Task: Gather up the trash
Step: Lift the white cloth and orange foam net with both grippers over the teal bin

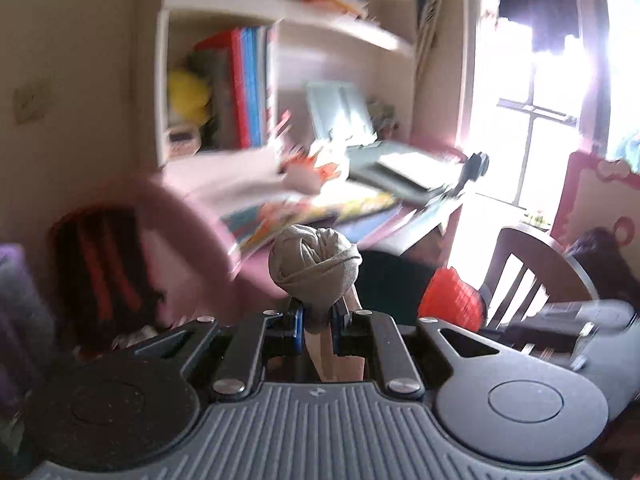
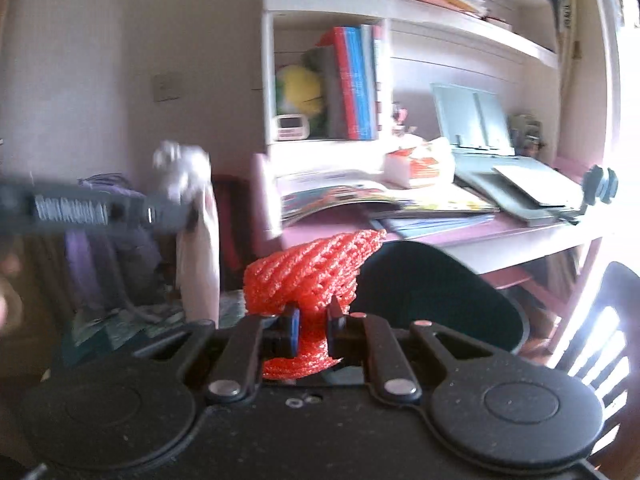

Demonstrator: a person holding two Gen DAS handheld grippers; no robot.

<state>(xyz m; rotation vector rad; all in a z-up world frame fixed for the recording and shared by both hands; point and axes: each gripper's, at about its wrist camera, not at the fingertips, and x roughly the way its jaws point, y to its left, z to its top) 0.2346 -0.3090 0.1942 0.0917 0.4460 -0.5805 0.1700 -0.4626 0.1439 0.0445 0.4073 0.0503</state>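
Bookshelf: tall white shelving unit [image 2: 328,8] at the far wall, holding upright red and blue books [image 2: 354,84].
Table: pink table [image 2: 500,228] under the shelves, strewn with open picture books [image 2: 340,194].
Chair: dark wooden slatted chair [image 1: 520,276] at right, near the bright window.
Right claw: right claw [image 2: 314,330] clamped on a crumpled orange foam fruit net [image 2: 308,276], held up before the table.
Left claw: left claw [image 1: 318,326] closed on a knotted grey cloth ball [image 1: 314,266], raised in the air.

Cluttered desk [image 2: 460,232] ahead, shelf unit [image 2: 332,4] above it, dark chair back [image 2: 432,280] blocking low centre, wooden chair [image 2: 600,344] at right
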